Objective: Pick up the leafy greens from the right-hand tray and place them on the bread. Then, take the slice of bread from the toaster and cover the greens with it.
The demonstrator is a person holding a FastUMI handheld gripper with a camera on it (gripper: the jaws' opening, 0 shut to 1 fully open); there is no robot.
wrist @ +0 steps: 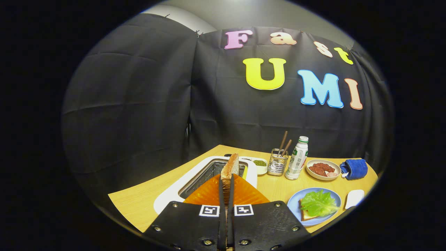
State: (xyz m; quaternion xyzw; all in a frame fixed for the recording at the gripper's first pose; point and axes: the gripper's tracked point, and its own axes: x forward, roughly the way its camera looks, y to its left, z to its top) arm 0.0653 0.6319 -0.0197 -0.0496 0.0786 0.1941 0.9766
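My gripper (226, 181) is shut on a slice of bread (230, 166), which stands edge-on and upright between the two fingers. The slice is held just above the slot of the white toaster (167, 197), which lies right beneath and ahead of the fingers. To the right of the fingers sits a blue plate (296, 205) with another slice of bread (306, 214). A leaf of green lettuce (318, 203) lies on top of that slice and covers most of it.
Beyond the toaster stand a small white dish of green bits (258, 163), a wire holder with chopsticks (278, 162) and a white bottle (298, 158). Further right are a bowl of red food (323, 169), a blue cloth (354, 168) and a white tray (354, 198). The wooden table (139, 202) ends near the toaster.
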